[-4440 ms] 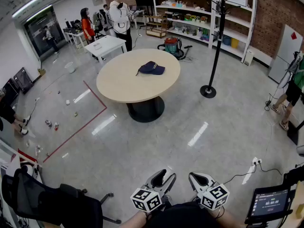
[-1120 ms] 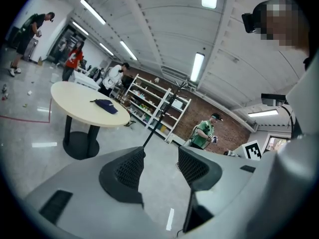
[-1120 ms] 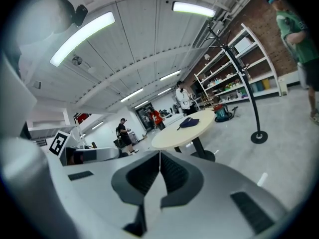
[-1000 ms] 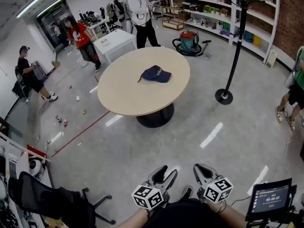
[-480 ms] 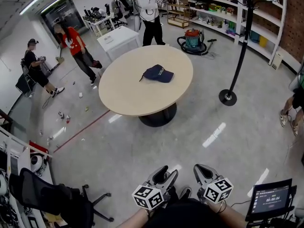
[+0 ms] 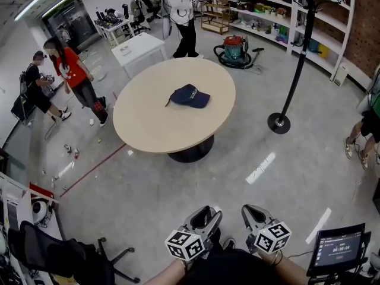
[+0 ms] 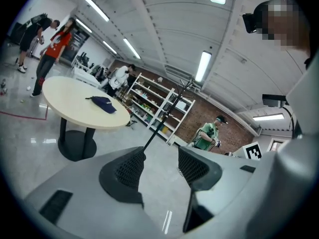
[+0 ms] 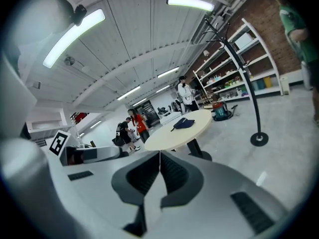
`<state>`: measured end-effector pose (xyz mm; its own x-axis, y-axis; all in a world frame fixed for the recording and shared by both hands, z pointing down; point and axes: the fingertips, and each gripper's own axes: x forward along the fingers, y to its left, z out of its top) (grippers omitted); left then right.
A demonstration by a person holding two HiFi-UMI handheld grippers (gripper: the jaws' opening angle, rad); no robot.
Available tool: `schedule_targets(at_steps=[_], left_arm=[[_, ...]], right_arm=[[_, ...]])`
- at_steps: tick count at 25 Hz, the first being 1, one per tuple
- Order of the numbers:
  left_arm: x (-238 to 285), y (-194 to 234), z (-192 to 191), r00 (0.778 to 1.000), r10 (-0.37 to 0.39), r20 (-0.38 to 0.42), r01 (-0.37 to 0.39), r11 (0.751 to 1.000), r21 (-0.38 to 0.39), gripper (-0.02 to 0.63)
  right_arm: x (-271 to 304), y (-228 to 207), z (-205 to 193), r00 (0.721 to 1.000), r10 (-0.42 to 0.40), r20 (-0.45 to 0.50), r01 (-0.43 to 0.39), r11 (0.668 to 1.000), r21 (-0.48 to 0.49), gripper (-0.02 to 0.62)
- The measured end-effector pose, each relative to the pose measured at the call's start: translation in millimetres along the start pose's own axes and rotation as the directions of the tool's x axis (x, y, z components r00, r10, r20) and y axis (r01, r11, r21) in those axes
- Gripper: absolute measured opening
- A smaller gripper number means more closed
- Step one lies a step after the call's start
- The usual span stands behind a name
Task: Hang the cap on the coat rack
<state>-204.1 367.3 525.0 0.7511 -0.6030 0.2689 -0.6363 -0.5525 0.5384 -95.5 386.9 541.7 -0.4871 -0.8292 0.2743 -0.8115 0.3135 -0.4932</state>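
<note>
The dark blue cap lies on the round beige table, far from both grippers. To the table's right stands the black coat rack on its round base. Both grippers are held low, close to my body. My left gripper is open, its pads apart with only floor between them. My right gripper is shut with nothing in it, its pads meeting. The left gripper view shows the cap and the rack beyond it. In the right gripper view the cap sits left of the rack.
A person in red walks left of the table, and a person in white stands behind it. A white table, a red vacuum and shelves are at the back. An office chair stands at my lower left, a screen at my lower right.
The table and cap have shifted slightly left in the head view. The person in red has walked closer along the left. Both grippers stay as they were.
</note>
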Motion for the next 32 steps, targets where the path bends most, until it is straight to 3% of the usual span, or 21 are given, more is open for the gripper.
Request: schedule_targets(at_steps=[16,32], left_arm=[[71,70,61,0.999,-0.022,-0.024,0.022,1.0,-0.022,0.227],[107,150,131,0.999,-0.035,0.006,0.035,0.999,-0.034,0.227]], right_arm=[[96,-36,43,0.999,-0.029,-0.022,0.029,1.0,0.011,0.005],[190,-40,88,0.997,-0.065,-0.03,0.064,0.998,-0.013,0.005]])
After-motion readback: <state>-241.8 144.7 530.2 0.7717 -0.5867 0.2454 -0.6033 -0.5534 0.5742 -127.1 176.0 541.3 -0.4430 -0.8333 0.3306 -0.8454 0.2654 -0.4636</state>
